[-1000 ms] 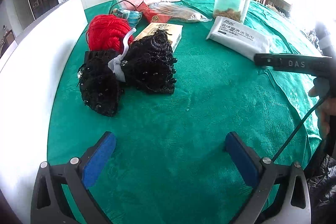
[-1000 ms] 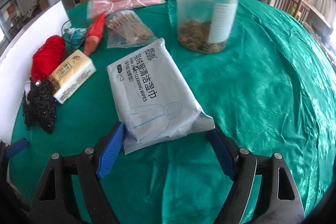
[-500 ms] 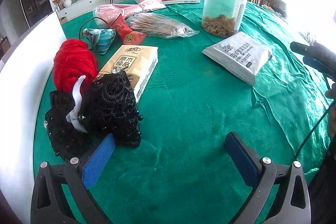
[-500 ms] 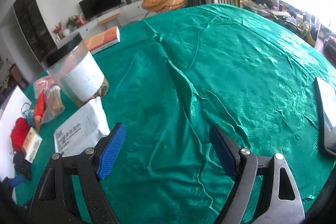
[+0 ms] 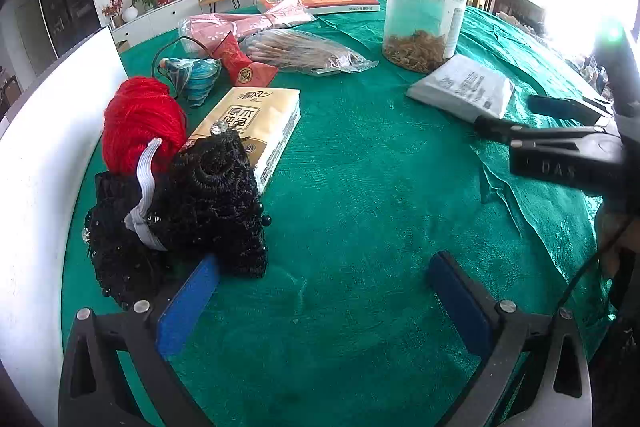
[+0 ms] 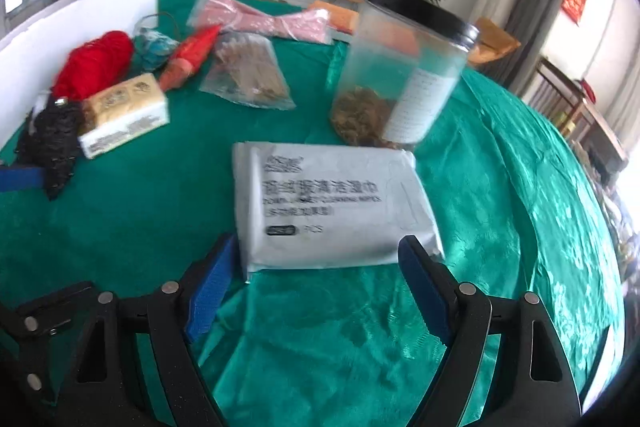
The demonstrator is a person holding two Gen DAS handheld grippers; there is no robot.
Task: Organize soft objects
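A black beaded knit bundle tied with a grey band lies at the left of the green table, with red yarn behind it and a tissue pack beside it. My left gripper is open and empty; its left finger touches the bundle's near edge. A grey wet-wipes pack lies in front of my right gripper, which is open with its fingertips at the pack's near corners. The right gripper also shows at the right of the left wrist view, and the wipes pack too.
A clear jar with a black lid stands behind the wipes. A bag of sticks, a red pouch, a teal pouch, a pink bag and a book lie further back. A white board stands along the left.
My right gripper swung away toward the far table, then back, and now sits at the wipes pack's near edge. My left gripper moved closer to the black bundle.
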